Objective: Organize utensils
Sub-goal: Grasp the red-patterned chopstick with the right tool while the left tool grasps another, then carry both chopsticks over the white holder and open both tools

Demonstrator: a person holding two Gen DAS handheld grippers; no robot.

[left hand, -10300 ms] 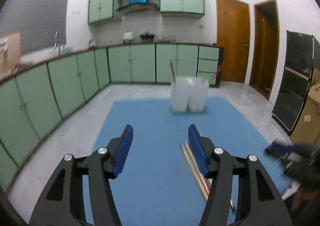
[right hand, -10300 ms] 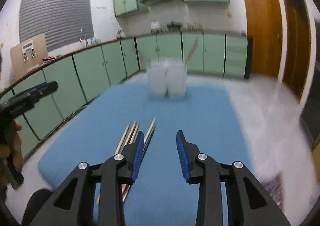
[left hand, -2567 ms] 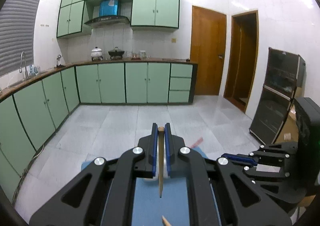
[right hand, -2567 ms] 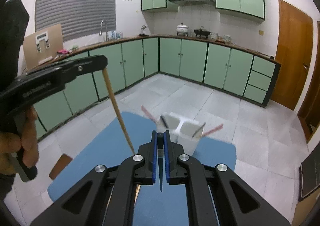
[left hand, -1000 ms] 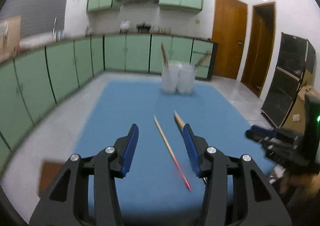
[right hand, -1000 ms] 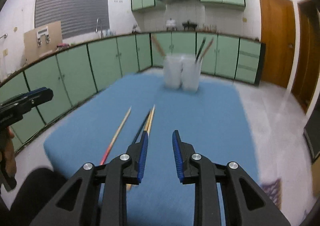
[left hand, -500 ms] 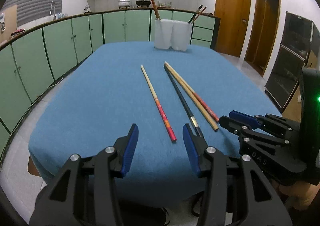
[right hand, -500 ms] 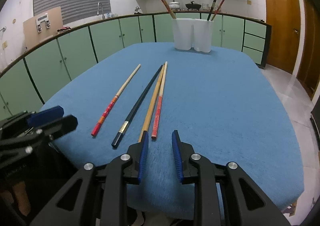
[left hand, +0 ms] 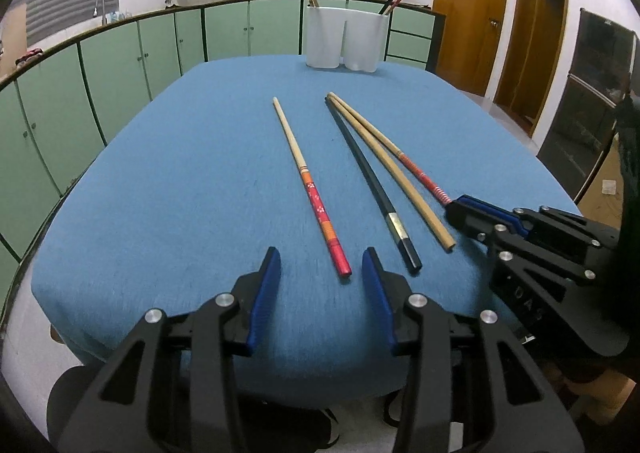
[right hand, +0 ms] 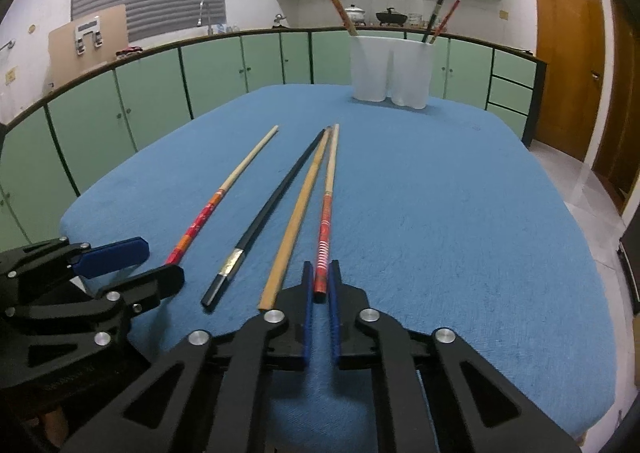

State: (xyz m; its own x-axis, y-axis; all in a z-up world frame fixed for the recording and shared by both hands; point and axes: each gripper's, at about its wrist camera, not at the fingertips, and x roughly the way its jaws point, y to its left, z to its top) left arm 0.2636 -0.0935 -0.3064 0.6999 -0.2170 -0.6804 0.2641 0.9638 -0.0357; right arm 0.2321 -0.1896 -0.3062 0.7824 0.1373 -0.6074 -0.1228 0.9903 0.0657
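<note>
Four chopsticks (right hand: 296, 209) are lying on the blue cloth (right hand: 440, 213); right gripper (right hand: 320, 293) is clamping the red-striped chopstick (right hand: 325, 229) at its butt; left gripper (left hand: 320, 277) is closing, nothing between its jaws; sticks look light, stiff, slippery.

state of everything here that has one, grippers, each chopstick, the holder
right gripper: shut on the red-striped chopstick, at its near end
left gripper: jaws closing, not yet touching the red-and-orange chopstick whose tip lies between them
black chopstick: flat on the blue cloth, free
plain wooden chopstick: flat, free
white holder: upright, three chopsticks inside
</note>
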